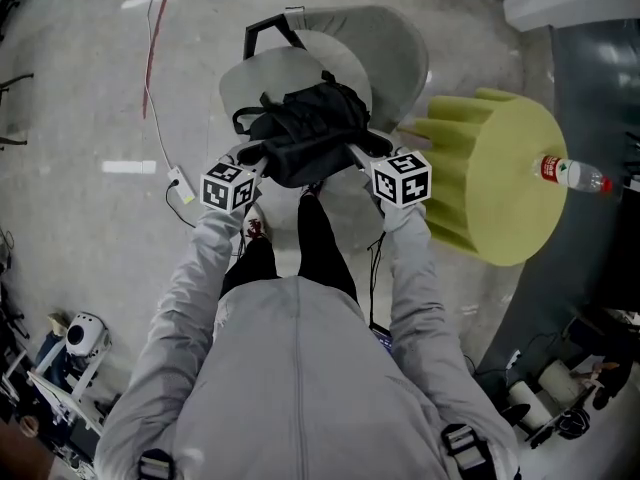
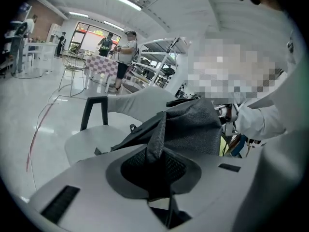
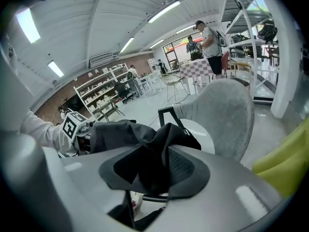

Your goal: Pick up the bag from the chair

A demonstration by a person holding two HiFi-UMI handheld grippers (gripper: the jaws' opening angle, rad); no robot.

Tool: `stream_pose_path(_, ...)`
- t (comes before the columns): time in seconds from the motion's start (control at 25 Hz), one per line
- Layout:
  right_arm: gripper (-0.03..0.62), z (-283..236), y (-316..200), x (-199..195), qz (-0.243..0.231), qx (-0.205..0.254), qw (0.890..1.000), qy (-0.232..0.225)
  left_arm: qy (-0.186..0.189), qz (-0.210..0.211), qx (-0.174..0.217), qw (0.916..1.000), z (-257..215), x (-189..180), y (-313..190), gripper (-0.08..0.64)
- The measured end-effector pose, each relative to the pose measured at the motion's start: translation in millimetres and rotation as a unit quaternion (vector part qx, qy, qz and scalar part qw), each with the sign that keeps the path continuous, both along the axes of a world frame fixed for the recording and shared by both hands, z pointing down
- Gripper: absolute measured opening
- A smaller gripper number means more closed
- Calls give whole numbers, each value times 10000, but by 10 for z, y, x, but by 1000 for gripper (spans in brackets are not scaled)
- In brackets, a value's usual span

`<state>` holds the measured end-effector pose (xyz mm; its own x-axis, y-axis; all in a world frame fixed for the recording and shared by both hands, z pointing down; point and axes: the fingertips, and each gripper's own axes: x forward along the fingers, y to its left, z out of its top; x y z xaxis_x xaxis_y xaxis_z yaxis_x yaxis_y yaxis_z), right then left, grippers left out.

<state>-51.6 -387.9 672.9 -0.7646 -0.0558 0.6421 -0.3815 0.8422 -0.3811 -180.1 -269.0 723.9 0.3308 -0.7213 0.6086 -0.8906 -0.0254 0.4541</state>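
A black fabric bag (image 1: 312,128) hangs between my two grippers, just above the seat of a pale grey chair (image 1: 395,53). My left gripper (image 1: 256,160) is shut on the bag's left edge, and the dark cloth (image 2: 186,124) runs out of its jaws. On the other side, my right gripper (image 1: 362,156) is shut on the bag's right edge, where black fabric (image 3: 154,144) bunches in its jaws. The chair's seat (image 2: 91,139) and its grey backrest (image 3: 222,110) lie beyond the bag.
A yellow-green round stool (image 1: 500,178) stands right of the chair, and a clear bottle (image 1: 570,173) lies on a grey surface beyond it. A red cable (image 1: 150,48) trails over the floor at left. People (image 2: 126,47) stand far off by shelves.
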Motion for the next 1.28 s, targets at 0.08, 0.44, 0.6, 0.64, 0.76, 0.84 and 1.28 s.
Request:
stream_pose_path(0.08, 157, -161, 23, -87, 68, 105, 9999, -69, 40, -53, 121, 9999, -116, -89, 20, 51)
stream_pose_path(0.44, 130, -1104, 268, -345, 350, 737, 9959, -379, 216, -243, 907, 9953, -937, -381, 231, 44)
stream_pose_path(0.6, 126, -1633, 480, -389, 399, 1135, 9909, -596, -108, -1, 1548, 9879, -1472, -454, 379, 44)
stream_pose_path(0.64, 126, -1766, 529, -404, 401, 1254, 9891, -667, -214, 61, 1726, 9847, -1610, -480, 405, 43)
stream_pose_path(0.76, 126, -2142, 678, -430, 412, 1596, 9827, -841, -465, 195, 2158, 9751, -2000, -550, 480, 43)
stream_pose_path(0.84, 125, -2388, 793, -444, 431, 1760, 9791, -925, -538, 211, 2354, 9702, -2248, -596, 543, 43)
stream_pose_path(1.28, 117, -3240, 1318, -484, 598, 2273, 9637, -1264, -842, 130, 2964, 9513, -3178, -764, 921, 41)
